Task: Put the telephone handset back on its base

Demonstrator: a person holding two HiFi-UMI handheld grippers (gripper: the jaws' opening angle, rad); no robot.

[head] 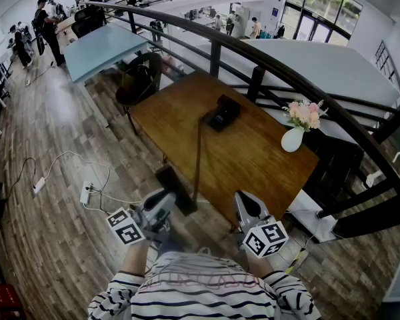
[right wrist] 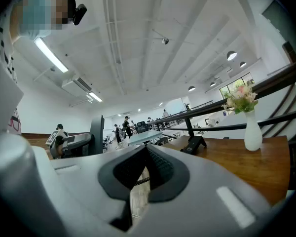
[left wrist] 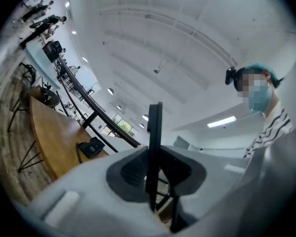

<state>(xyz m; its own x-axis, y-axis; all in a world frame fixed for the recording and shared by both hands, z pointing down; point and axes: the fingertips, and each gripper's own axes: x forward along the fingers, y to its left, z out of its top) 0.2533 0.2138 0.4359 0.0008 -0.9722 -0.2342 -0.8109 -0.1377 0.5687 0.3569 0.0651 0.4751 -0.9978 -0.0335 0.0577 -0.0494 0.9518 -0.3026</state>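
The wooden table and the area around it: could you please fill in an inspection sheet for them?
Surface: wooden table, mostly bare.
Job's things: telephone base on the table's far side; handset off the base, held beyond the table's near edge.
Clutter: white vase of flowers near the table's right end.
Grippers: left gripper shut on the handset; right gripper shut, nothing between its jaws.
Cables: phone cord runs from base to handset; power strip with white leads on the floor at left.
Surroundings: black railing behind the table; people far off.
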